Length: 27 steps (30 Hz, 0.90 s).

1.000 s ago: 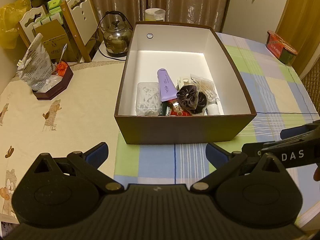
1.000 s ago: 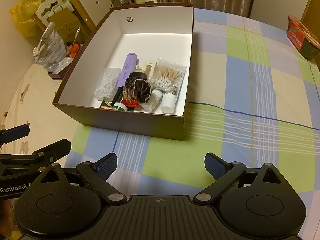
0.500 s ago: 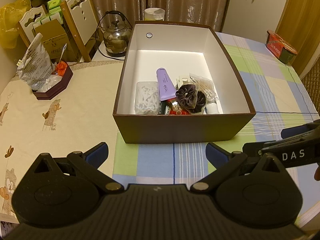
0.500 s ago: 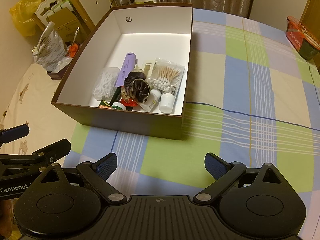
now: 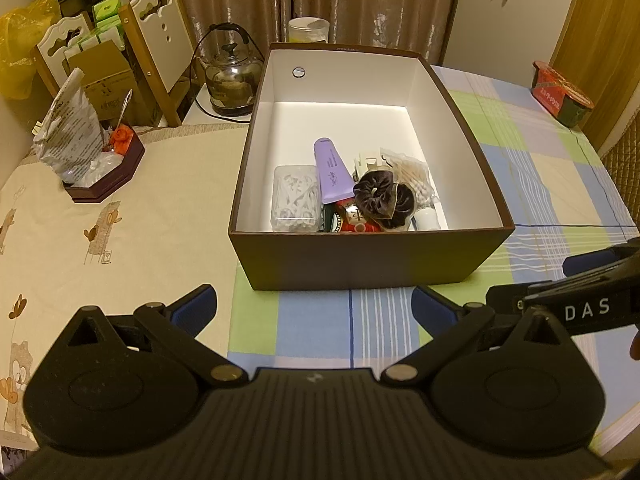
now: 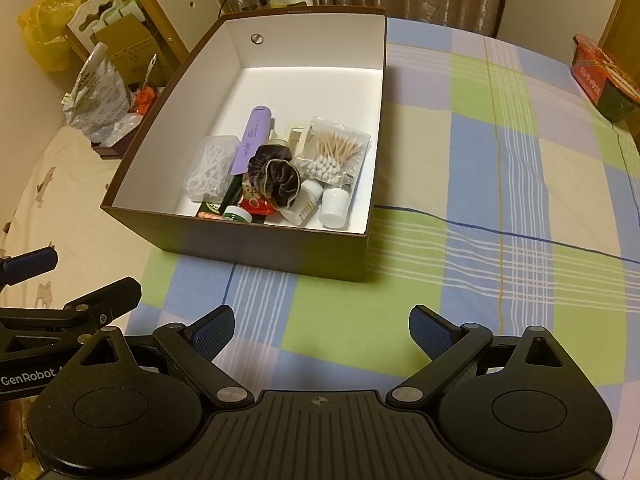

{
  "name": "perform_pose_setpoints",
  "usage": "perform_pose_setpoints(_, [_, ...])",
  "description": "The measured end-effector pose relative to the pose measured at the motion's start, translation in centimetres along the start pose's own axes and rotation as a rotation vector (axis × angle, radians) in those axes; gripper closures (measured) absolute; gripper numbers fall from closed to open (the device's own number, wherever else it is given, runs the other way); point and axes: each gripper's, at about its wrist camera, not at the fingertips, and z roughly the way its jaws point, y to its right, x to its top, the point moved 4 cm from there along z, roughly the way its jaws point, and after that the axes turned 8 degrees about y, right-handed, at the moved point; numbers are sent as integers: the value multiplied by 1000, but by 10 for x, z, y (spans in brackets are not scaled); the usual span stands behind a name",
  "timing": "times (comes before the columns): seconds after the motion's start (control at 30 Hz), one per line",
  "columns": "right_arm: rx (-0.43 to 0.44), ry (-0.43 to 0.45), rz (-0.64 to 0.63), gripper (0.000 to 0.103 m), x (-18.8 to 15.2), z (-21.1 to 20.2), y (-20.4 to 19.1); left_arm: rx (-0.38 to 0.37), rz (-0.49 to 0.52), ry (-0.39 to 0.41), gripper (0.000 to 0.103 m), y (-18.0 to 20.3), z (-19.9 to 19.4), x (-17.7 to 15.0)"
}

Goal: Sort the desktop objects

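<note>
Checked tablecloth under a brown box, both grippers hanging back from it.

Left gripper and right gripper stand with jaws spread wide, gripping nothing, over the cloth at 6 o'clock of the box. Piled against the box's near wall: a purple tube, a dark velvet scrunchie, a bag of cotton swabs, a clear case of floss picks at 9 o'clock of the scrunchie, and a white bottle at its 4 o'clock.

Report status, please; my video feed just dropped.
Left gripper and right gripper both open, empty, short of the brown box. Scrunchie, purple tube, cotton swabs piled inside. Nothing blocking.
</note>
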Motion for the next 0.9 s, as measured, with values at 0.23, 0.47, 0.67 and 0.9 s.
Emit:
perform_pose_setpoints(0.23, [-3,2,-2,6,1,1,0,0,0,1,1,-1,1,1])
perform_pose_setpoints(0.47, [-1,0,-7,6,2,2,-1,1,-2,2,1,-1,2,1])
perform_pose_setpoints(0.67, [1,-1,-11,6,2,3,-1,3,0,10,1,-1,2,2])
perform_pose_setpoints(0.9, [4,-3,-14,6,1,4,-1,2,1,36,1,-2,-1,2])
